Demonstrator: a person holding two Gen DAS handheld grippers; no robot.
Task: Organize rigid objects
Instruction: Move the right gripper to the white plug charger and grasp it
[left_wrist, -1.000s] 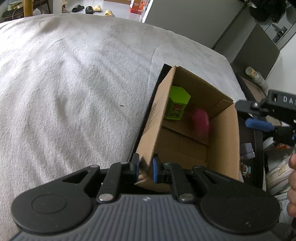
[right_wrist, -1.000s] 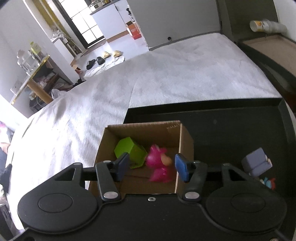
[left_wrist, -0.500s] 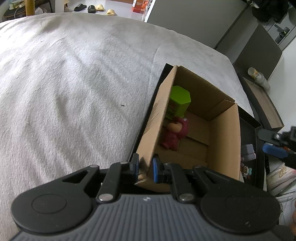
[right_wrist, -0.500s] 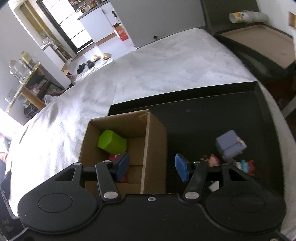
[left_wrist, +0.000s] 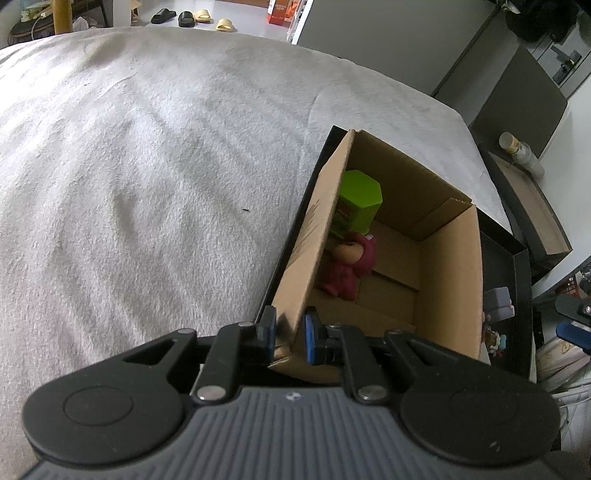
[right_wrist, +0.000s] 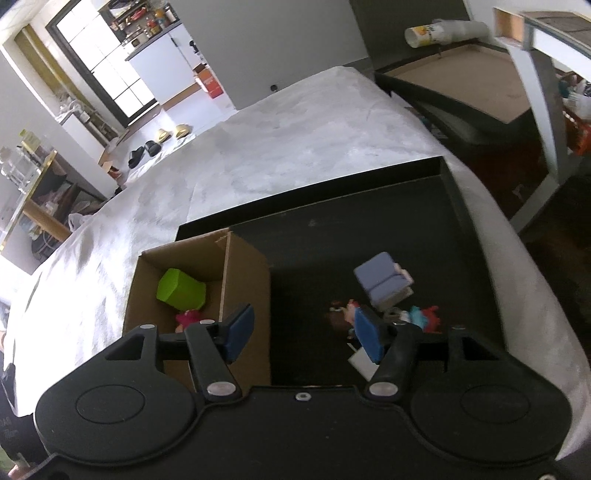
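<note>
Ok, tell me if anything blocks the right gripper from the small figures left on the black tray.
Nothing visible does. The right gripper hangs open and empty over the black tray, with the small figures and the lilac block just beyond its fingertips. The cardboard box stands off to the side, clamped by the left gripper.

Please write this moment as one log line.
left gripper: shut on cardboard box wall | right gripper: open, empty, jaws just widened | pink toy: in box
</note>
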